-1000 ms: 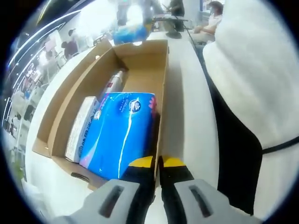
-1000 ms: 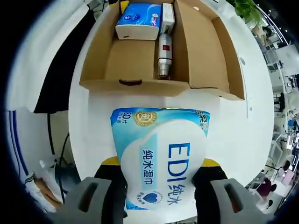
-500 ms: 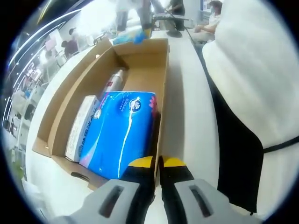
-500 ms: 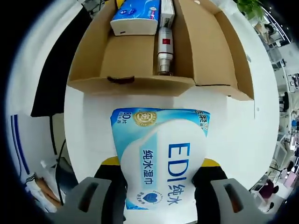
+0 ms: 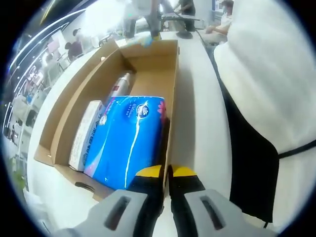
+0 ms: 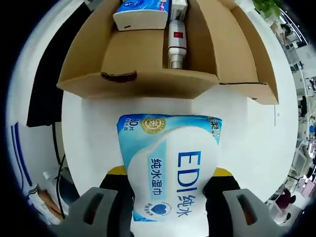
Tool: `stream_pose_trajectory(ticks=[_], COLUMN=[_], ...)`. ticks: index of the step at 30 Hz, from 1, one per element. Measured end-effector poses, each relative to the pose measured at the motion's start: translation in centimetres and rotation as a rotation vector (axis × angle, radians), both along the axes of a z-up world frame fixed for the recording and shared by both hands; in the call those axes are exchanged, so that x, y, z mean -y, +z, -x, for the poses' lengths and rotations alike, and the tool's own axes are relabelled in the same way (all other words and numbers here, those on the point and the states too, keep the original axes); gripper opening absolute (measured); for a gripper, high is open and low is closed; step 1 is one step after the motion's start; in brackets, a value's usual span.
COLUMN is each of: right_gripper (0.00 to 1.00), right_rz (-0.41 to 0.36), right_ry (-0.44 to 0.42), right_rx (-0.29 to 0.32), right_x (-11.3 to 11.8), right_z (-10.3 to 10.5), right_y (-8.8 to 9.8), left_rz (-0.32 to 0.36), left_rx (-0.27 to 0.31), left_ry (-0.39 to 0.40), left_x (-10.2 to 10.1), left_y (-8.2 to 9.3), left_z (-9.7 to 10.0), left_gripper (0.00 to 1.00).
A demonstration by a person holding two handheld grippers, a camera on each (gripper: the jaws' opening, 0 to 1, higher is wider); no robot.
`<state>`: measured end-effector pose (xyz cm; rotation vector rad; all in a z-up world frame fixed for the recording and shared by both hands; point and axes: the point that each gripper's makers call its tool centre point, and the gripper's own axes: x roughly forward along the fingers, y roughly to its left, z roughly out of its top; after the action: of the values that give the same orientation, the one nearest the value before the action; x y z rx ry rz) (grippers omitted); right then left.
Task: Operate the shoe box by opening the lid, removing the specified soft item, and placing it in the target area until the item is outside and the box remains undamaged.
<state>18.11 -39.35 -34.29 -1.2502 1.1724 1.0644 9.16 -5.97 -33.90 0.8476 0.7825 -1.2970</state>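
1. Compared with a second ago, the open brown cardboard shoe box (image 6: 148,74) sits higher and larger in my right gripper view, so my right hand has shifted relative to it; my left gripper view is almost unchanged.
2. My right gripper (image 6: 170,185) is clamped on the soft pale-blue wet-wipe pack printed "EDI" (image 6: 170,165), held outside the box, over the white table (image 6: 261,143) just in front of the box's near wall.
3. My left gripper (image 5: 167,173) has its yellow-tipped jaws pressed together on the box's near corner wall, apparently steadying it.
4. Inside the box lie a bright blue plastic tissue pack (image 5: 128,140), a flat white carton (image 5: 86,136) beside it and a silver cylindrical bottle (image 5: 120,86) further in.
5. I judge the wipe pack light, squashy and slick-skinned; gripping across its lower end works, but it may sag or slip, so I should set it down gently.
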Motion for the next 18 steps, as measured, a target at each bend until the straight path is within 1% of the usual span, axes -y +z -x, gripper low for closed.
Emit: stream_pose_trajectory(ticks=[5,10,15,18], right_gripper=[0.57,0.57,0.57,0.57], right_rz=[-0.005,-0.011,0.010,0.008], right_ry=[0.004,0.001,0.013,0.006], right_rx=[0.016,0.005,-0.004,-0.002], right_x=[0.1,0.0,0.3,0.4], right_z=[-0.1,0.0,0.2,0.1], right_y=[-0.1,-0.3,-1.0,-1.1], left_rz=[0.000,-0.002,-0.004,-0.006], left_rx=[0.000,0.000,0.001,0.002], left_ry=[0.001,0.002,0.005,0.005], left_x=[0.0,0.0,0.0,0.0], left_y=[-0.1,-0.1,-0.2,-0.2], left_z=[-0.1,-0.1,-0.1,-0.1], left_gripper=[0.04,0.04,0.04,0.04])
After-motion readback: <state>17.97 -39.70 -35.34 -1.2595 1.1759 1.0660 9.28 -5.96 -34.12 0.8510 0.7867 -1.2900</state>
